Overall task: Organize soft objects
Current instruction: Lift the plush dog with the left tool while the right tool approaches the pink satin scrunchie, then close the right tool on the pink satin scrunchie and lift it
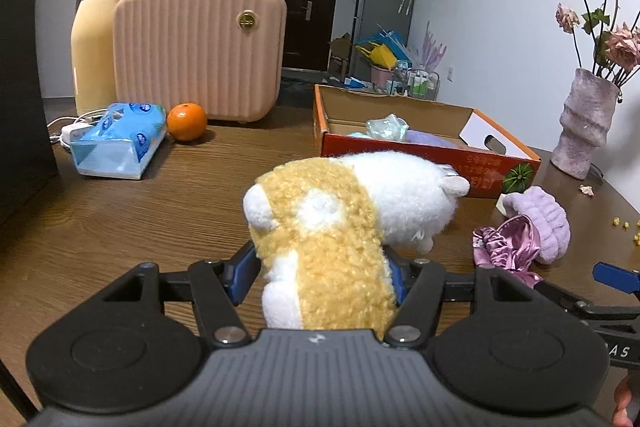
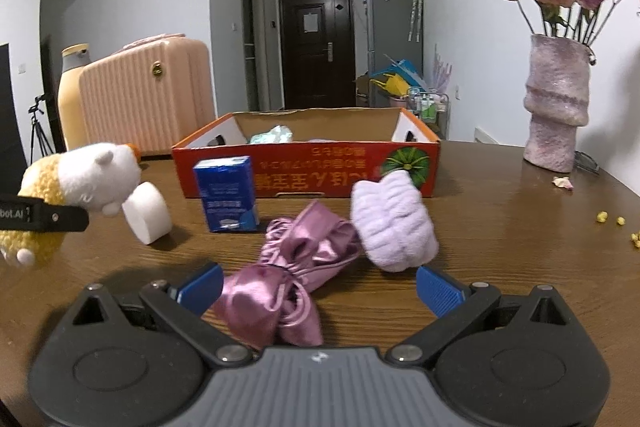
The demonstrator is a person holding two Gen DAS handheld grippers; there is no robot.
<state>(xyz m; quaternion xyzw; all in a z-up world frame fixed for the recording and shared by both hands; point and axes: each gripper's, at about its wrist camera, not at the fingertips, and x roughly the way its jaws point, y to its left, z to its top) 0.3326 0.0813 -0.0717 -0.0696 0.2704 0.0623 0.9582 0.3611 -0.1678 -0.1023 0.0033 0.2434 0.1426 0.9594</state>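
Observation:
A yellow and white plush toy [image 1: 328,223] is lifted off the wooden table, with my left gripper [image 1: 318,277] shut on its body; the right wrist view shows the same plush toy [image 2: 80,179] at the far left. My right gripper [image 2: 318,287] stands open low over the table, with a pink satin cloth [image 2: 280,291] between its blue fingers [image 2: 438,289], which stand clear of it. A lilac fluffy headband [image 2: 394,223] lies just past the cloth. The red cardboard box [image 2: 308,171] behind holds a pale blue soft item [image 2: 274,135] and a lilac one [image 1: 430,139].
A blue carton [image 2: 228,193] and a white tape roll [image 2: 146,213] stand before the box. A pink case [image 1: 200,51], yellow flask [image 1: 94,39], tissue pack [image 1: 118,139] and orange [image 1: 187,121] lie at the back left. A vase of dried roses [image 2: 556,103] stands at the right.

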